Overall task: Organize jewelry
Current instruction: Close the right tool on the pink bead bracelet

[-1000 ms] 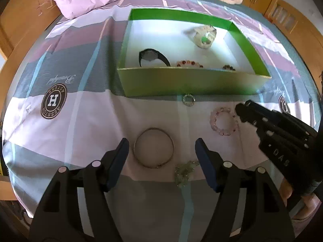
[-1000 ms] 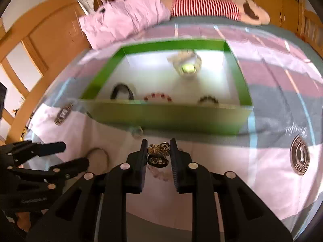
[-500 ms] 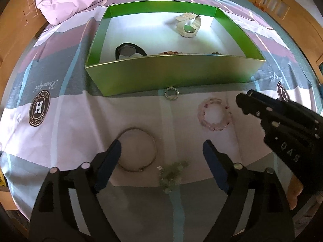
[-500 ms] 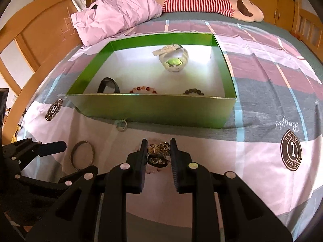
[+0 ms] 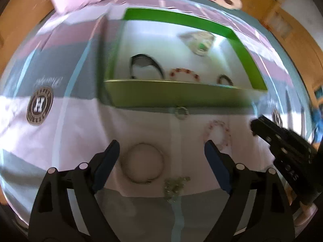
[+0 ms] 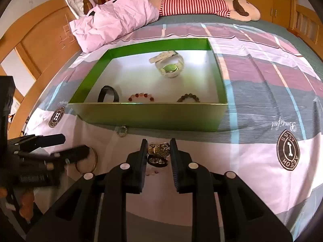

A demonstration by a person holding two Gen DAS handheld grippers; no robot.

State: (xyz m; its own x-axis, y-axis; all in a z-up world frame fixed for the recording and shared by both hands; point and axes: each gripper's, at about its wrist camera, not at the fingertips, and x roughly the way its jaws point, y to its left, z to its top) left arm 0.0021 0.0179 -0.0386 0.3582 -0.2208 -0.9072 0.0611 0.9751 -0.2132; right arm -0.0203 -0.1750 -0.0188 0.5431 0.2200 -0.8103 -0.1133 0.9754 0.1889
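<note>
A small gold-coloured brooch [image 6: 158, 153], lumpy and set with tiny stones, sat pinched between the two fingers of the right tongs [image 6: 158, 151], held above the bedspread [image 6: 252, 161] just in front of the green box [image 6: 149, 117]. It looked light, hard and a little fiddly, likely to twist or slip if squeezed off-centre, so a grip across its thickest middle part seemed safest. The left tongs [image 5: 161, 157] hovered with fingers spread wide and nothing between them, above a thin metal bangle [image 5: 142, 163] lying flat on the cloth. The bangle seemed stiff and smooth, best taken by nipping one side of its rim. Four loose pieces lay on the bedspread: the one bangle, one pale green beaded cluster [image 5: 174, 185] just beside it, one pink bead bracelet [image 5: 219, 133], and one small ring [image 5: 181, 113] almost touching the box's front wall. The beaded pieces would be floppy and could dangle when lifted. Inside the box were four pieces: one black watch [image 6: 108, 94], one red bead bracelet [image 6: 141, 97], one dark bead bracelet [image 6: 188, 97], and one pale watch with a green face [image 6: 170, 66] farther back. Beyond the box lay one pink pillow [image 6: 113, 24] and one striped soft toy [image 6: 201, 6].
</note>
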